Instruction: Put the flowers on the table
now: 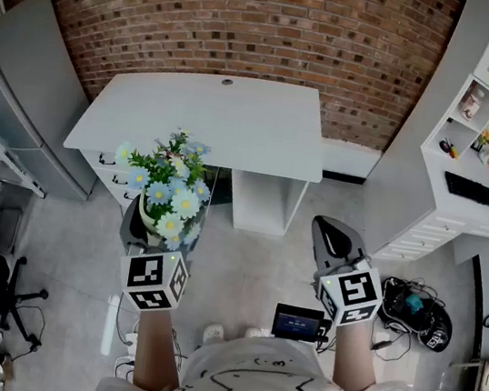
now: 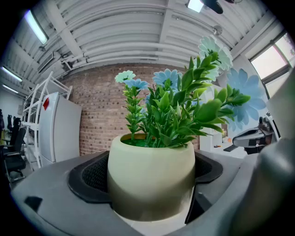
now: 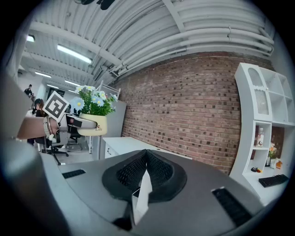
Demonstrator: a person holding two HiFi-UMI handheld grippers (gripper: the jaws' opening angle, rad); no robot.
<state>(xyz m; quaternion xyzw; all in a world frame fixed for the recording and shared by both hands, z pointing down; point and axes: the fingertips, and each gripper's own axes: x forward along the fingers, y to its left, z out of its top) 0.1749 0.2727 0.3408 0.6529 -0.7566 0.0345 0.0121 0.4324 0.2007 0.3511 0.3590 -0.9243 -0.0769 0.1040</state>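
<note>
Nearest, the left gripper is spread wide, its pads pressed on both sides of a rounded, smooth cream pot. The pot is held upright in the air, short of the table, with pale blue and white flowers on leafy green stems rising from it. The right gripper is closed on nothing. The pot is judged rigid, fairly light, rather slippery and top-heavy, so it is best gripped by its wall, since the soft stems would bend. Farther off, a white rectangular table is set against a red brick wall.
</note>
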